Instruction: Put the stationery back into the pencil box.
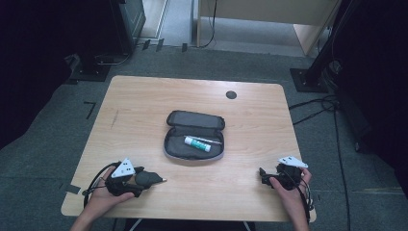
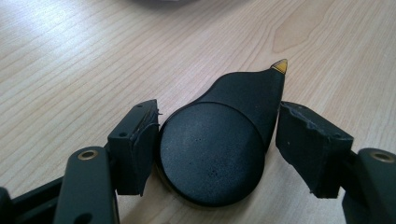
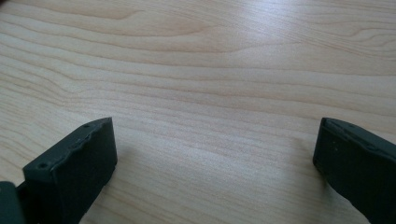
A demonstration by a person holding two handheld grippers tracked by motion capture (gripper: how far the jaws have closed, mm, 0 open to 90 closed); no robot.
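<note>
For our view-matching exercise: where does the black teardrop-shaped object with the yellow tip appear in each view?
High view: the black teardrop object lies near left, just beyond the person's left hand, tip pointing right.
Left gripper view: centre, between the jaws, yellow tip at upper right.
Right gripper view: wood grain between its wide-set jaws.
Shared landmark: the light wooden table.

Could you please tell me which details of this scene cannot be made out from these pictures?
- Black teardrop-shaped object with a yellow tip: in the left gripper view, its underside is hidden against the wooden table; what it is stays unclear.
- Left tongs: whether both pads press the object is uncertain.
- White and green tube in the open grey zip case: label too small in the high view.
- Right tongs: bases cut off by the bottom edge.
</note>
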